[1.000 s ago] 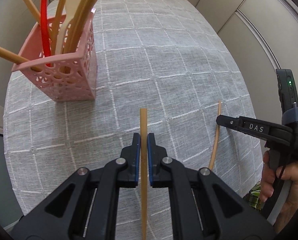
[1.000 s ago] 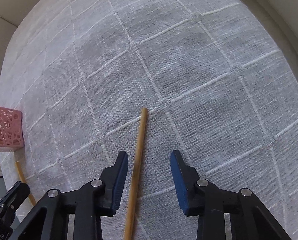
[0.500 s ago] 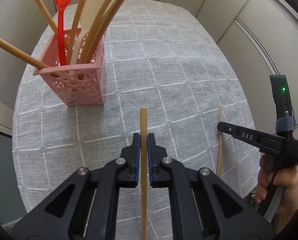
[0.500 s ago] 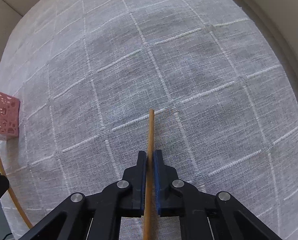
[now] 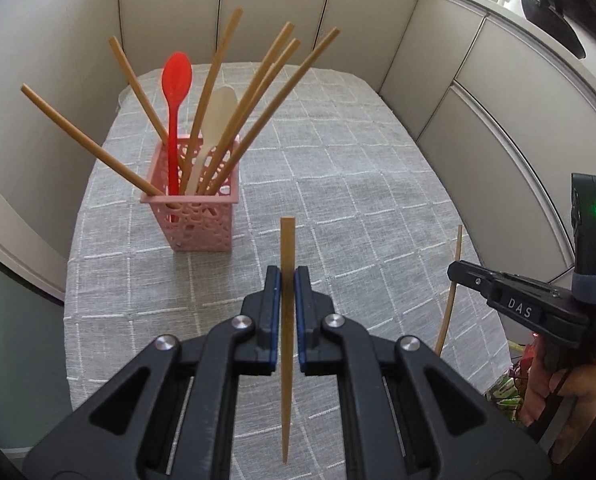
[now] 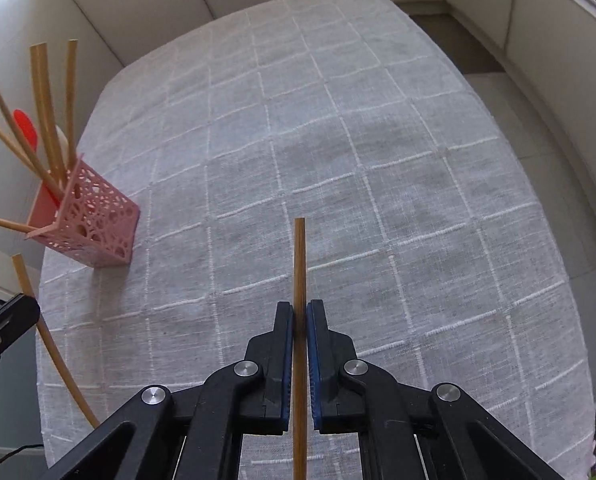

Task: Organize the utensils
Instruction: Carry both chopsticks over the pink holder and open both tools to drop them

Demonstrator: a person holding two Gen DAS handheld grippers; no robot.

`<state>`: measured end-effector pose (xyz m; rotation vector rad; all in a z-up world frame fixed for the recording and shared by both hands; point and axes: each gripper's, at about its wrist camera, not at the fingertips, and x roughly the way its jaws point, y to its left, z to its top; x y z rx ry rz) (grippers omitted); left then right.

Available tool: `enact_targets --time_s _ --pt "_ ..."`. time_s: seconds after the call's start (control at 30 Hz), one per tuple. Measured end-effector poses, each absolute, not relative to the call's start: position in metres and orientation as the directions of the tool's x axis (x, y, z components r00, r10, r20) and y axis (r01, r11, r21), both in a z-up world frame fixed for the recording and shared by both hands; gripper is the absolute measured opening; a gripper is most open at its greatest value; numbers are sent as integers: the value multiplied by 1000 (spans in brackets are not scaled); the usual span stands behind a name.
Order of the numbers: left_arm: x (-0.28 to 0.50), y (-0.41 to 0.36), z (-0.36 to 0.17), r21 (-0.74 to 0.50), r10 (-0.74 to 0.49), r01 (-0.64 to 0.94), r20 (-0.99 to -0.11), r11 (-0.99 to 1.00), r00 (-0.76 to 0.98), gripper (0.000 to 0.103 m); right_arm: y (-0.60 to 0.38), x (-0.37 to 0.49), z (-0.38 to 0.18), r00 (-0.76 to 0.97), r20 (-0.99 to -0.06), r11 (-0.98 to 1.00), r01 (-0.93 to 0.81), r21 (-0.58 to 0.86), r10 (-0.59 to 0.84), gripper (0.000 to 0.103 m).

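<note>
A pink perforated holder (image 5: pixel 196 218) stands on the grey checked tablecloth (image 5: pixel 338 184); it holds several wooden chopsticks, a red spoon (image 5: pixel 176 84) and a cream spoon (image 5: pixel 218 112). My left gripper (image 5: pixel 286 280) is shut on a wooden chopstick (image 5: pixel 287 248) and holds it above the table, in front of and right of the holder. My right gripper (image 6: pixel 299 312) is shut on another wooden chopstick (image 6: pixel 299 256), lifted above the cloth. The holder also shows at the left in the right wrist view (image 6: pixel 90 224). The right gripper appears at the right in the left wrist view (image 5: pixel 454 270), with its chopstick (image 5: pixel 452 280).
Beige partition walls (image 5: pixel 438 80) surround the table on the far and right sides. The left gripper's tip (image 6: pixel 8 320) and its chopstick (image 6: pixel 46 332) show at the left edge of the right wrist view. Coloured packets (image 5: pixel 514 384) lie beyond the table's right edge.
My right gripper shut on the chopstick that lay on the cloth and lifted it. Both grippers rose and tilted up, so the holder and the walls came more into view.
</note>
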<state>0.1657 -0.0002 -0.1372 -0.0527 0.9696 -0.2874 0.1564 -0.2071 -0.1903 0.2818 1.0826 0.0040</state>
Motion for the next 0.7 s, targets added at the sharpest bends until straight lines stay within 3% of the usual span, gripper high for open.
enact_targets --time_s 0.37,0.7 --pt "141 18 -94 -175 -279 220 -694 960 664 8 -192 131 -133 622 -771 975 54 214 134 6" --pt "120 41 -46 -205 -282 201 -526 958 802 8 -182 118 -76 754 -636 967 2 253 165 6"
